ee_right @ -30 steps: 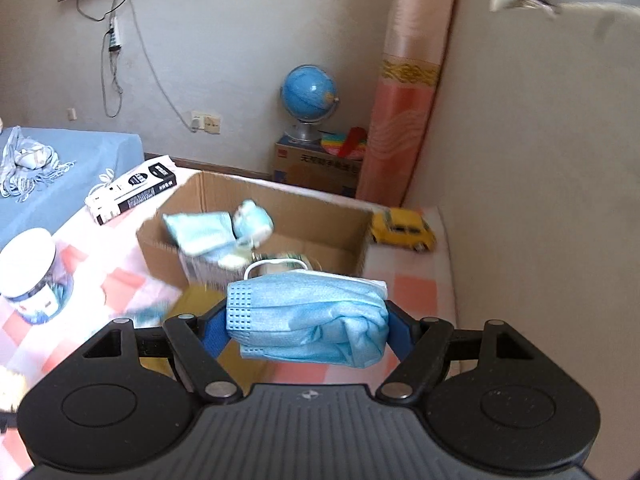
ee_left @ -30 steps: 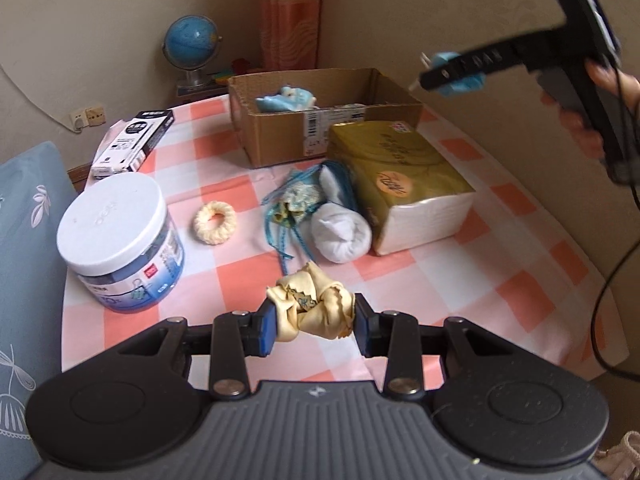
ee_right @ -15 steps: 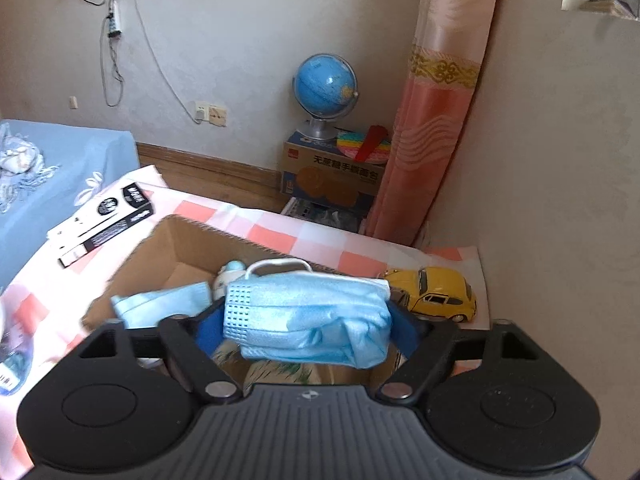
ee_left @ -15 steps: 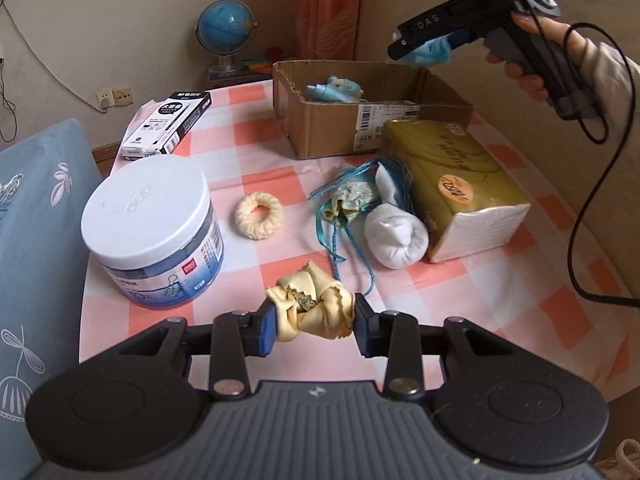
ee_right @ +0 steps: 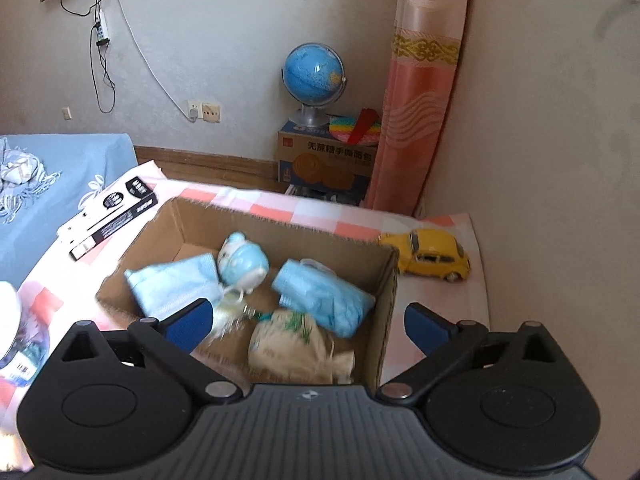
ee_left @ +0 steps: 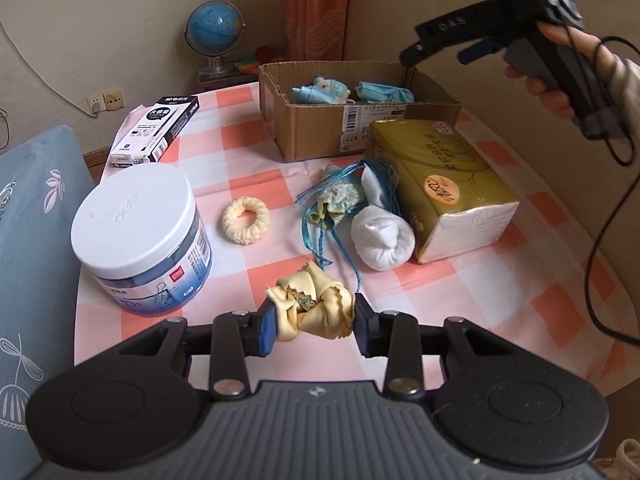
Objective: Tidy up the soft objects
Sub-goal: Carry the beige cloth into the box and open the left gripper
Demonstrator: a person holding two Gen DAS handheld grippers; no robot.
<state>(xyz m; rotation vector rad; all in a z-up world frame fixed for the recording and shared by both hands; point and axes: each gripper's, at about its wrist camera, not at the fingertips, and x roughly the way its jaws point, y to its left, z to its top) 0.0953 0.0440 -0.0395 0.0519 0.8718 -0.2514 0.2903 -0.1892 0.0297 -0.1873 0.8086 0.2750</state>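
My left gripper (ee_left: 315, 318) is shut on a crumpled yellow cloth (ee_left: 310, 306) just above the checked tablecloth. My right gripper (ee_right: 307, 322) hovers over the cardboard box (ee_right: 384, 304); its jaws are opening wide with nothing between them. A folded blue face mask (ee_right: 324, 298) lies in the box beside a blue plush toy (ee_right: 242, 262), another blue cloth (ee_right: 174, 288) and a beige bag (ee_right: 294, 346). On the table lie a cream scrunchie (ee_left: 245, 219), a white sock roll (ee_left: 382, 238) and a green pouch with blue ribbons (ee_left: 338, 200). In the left wrist view the right gripper (ee_left: 440, 46) hangs above the box (ee_left: 312, 136).
A white-lidded jar (ee_left: 138, 232) stands at the left, a black-and-white carton (ee_left: 156, 130) behind it. A gold tissue pack (ee_left: 436, 184) lies right of the sock. A yellow toy car (ee_right: 430, 252) sits behind the box. A globe (ee_right: 314, 76) stands by the wall.
The right gripper moved over the box and opened; the blue mask dropped from its jaws into the box. The left gripper kept its hold on the yellow cloth and stayed in place.
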